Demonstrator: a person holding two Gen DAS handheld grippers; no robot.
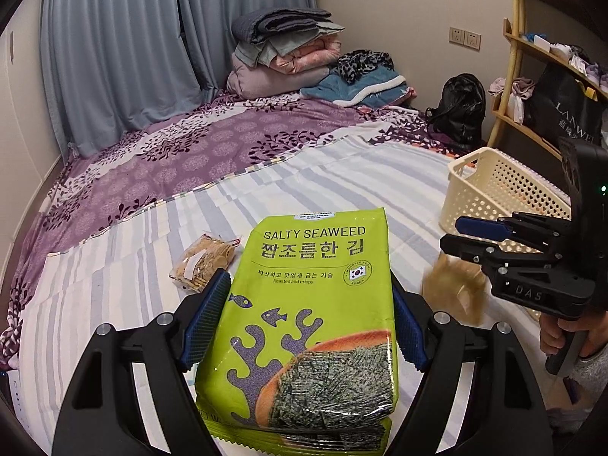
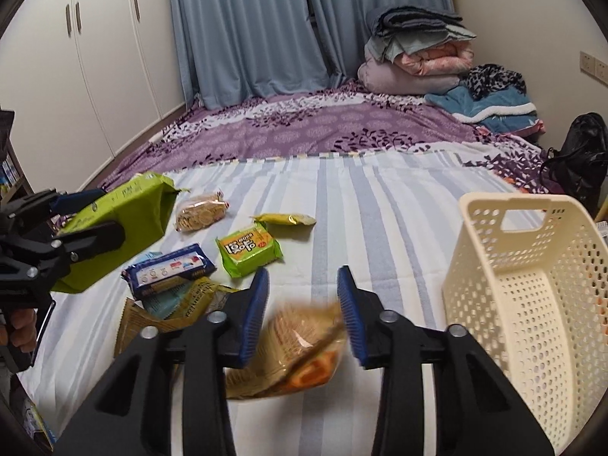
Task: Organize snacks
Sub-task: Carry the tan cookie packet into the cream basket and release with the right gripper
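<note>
On the bed (image 2: 380, 197): striped sheet over a purple floral cover; loose snacks lie left of centre, basket at the right edge.
Basket: cream perforated basket (image 2: 528, 304) stands tilted on the sheet just right of the right gripper, mouth turned toward the grippers; an orange patch shows through its holes, what it is I cannot tell.
Seaweed bag: large green seaweed bag (image 1: 315, 304) is pinched across its width by the left gripper (image 1: 304, 323), jaws spread wide, pads pressing both side edges; it is held off the sheet, label up.
Cracker pack: a clear pack of crackers (image 2: 300, 345) sits between the blue pads of the right gripper (image 2: 304, 315), jaws drawn in on it; it looks blurred and clear of the sheet.
Step in hand: judged as carrying both packs to the basket.
How to do it well: bring the cracker pack in first, since it is nearer the mouth; let it go low inside. Slide the seaweed bag in narrow end first, as it looks nearly as wide as the mouth. Keep the grippers from crossing.
Left on sheet: round cracker bag (image 2: 201, 214), yellow packet (image 2: 285, 219), green biscuit pack (image 2: 249, 247), blue pack (image 2: 171, 271).
</note>
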